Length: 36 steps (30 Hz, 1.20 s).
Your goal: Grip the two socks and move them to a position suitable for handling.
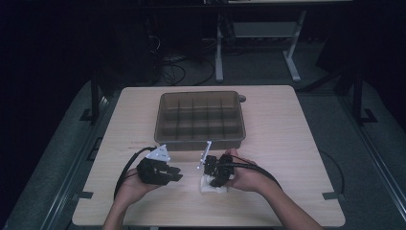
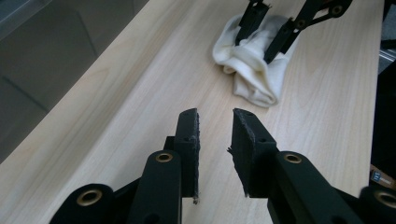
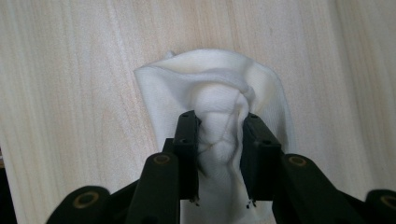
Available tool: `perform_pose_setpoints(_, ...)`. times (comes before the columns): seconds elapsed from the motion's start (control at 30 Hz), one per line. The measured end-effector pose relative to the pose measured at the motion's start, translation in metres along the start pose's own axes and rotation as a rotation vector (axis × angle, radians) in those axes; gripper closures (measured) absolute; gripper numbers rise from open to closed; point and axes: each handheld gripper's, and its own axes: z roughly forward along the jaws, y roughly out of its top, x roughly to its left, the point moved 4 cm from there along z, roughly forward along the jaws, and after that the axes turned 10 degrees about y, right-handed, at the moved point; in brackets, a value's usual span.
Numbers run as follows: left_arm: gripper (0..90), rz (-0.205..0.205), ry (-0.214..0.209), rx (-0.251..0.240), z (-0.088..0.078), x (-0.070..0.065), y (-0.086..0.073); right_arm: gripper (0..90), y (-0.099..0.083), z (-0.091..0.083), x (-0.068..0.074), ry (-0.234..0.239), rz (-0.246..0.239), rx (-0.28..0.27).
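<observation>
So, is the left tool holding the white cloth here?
No, the left tool has nothing between its pads, and the white cloth lies farther along the table, pinched by the right tool.

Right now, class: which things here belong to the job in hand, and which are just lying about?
In the job:
- white cloth
- right tongs, pinching a fold of it
- left tongs, open, nothing between them

Lying about:
- divided tray

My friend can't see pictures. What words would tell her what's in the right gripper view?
Two black jaws of the right gripper pinch a bunched fold of a soft white cloth. The cloth lies crumpled on a pale wooden table, seen from close above.
</observation>
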Motion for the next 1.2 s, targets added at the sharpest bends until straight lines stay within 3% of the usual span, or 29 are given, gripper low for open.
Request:
perform_pose_setpoints(0.8, 52.7, -0.064, 0.057, 0.017, -0.011, 0.017, -0.01, 71.9, -0.014, -0.022, -0.01, 0.112, 0.081, -0.06)
perform_pose_setpoints(1.2, 41.2, -0.094, 0.067, 0.019, -0.012, 0.022, -0.011, 71.9, -0.026, -0.047, -0.016, 0.09, 0.109, -0.091)
